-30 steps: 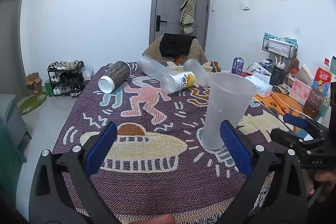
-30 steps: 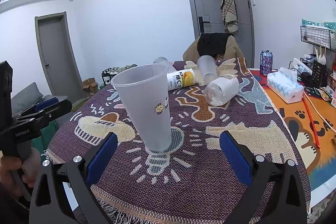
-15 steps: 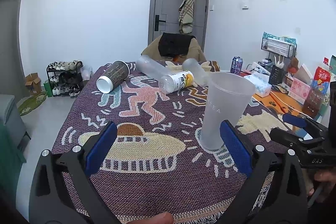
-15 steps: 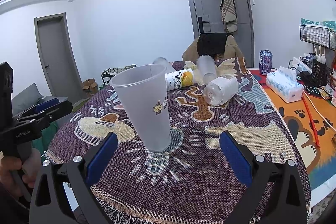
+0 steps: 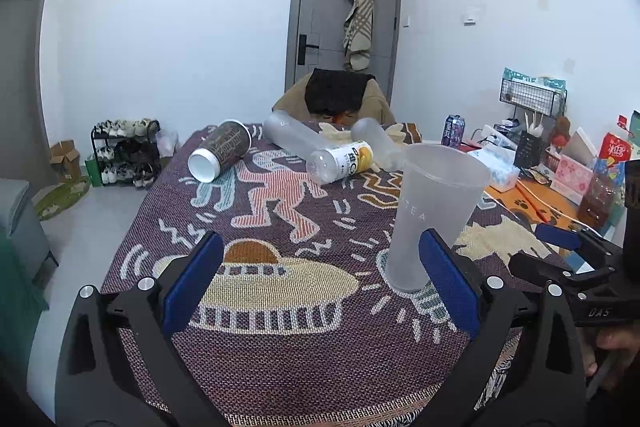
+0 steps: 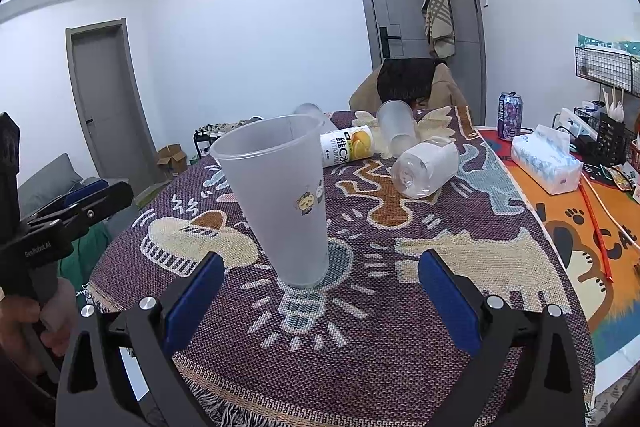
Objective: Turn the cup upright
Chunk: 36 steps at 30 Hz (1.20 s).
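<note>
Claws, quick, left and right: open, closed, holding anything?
Left claw: open, holding nothing; the cup stands upright just beyond it.
Right claw: open, holding nothing.

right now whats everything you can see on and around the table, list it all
frosted cup: 1, translucent white, upright on the woven cloth, near edge
lying frosted cups: 2, translucent, on their sides at the far end
brown paper cup: 1, dark brown, white base, on its side, far left
labelled bottle: 1, white and yellow label, lying mid-table
clear bottle: 1, lying right of centre
drink can: 1, purple, upright, far right
tissue pack: 1, white, on the orange mat
shoe rack: 1, black, on the floor left
left gripper: blue pads, open, empty
right gripper: blue pads, open, empty
</note>
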Each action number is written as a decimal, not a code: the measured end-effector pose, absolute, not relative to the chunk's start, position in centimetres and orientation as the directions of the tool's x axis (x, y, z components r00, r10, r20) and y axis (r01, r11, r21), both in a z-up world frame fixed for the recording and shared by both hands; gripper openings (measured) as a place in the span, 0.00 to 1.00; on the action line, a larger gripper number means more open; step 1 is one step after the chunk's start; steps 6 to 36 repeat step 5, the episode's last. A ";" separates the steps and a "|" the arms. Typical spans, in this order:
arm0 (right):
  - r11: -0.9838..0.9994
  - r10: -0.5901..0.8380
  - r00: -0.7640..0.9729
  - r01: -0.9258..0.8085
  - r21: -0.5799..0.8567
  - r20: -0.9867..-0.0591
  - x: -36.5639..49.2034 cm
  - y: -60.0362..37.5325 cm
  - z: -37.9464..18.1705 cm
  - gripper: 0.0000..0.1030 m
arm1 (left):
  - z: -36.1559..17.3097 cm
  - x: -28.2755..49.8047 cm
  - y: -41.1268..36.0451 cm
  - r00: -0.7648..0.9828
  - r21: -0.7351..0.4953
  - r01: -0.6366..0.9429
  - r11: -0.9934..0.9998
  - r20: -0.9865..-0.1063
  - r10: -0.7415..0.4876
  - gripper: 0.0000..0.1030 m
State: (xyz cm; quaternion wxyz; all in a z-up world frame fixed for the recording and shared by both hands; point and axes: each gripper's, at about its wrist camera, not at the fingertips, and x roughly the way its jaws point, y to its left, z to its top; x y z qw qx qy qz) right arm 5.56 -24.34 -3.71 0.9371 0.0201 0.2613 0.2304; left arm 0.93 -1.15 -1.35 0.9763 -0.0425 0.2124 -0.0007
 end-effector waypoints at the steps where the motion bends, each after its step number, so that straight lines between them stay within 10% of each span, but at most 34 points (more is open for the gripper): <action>1: 0.892 0.444 0.754 -0.424 0.157 -0.484 5.7 -24.1 -3.7 0.93 | -1.5 1.0 -0.9 0.908 -0.094 -0.017 0.995 -0.417 -0.024 0.95; 36: 0.888 0.443 0.745 -0.441 0.130 -0.499 6.4 -22.8 -4.0 0.93 | -2.0 1.3 0.1 0.901 -0.114 -0.027 0.993 -0.433 -0.025 0.95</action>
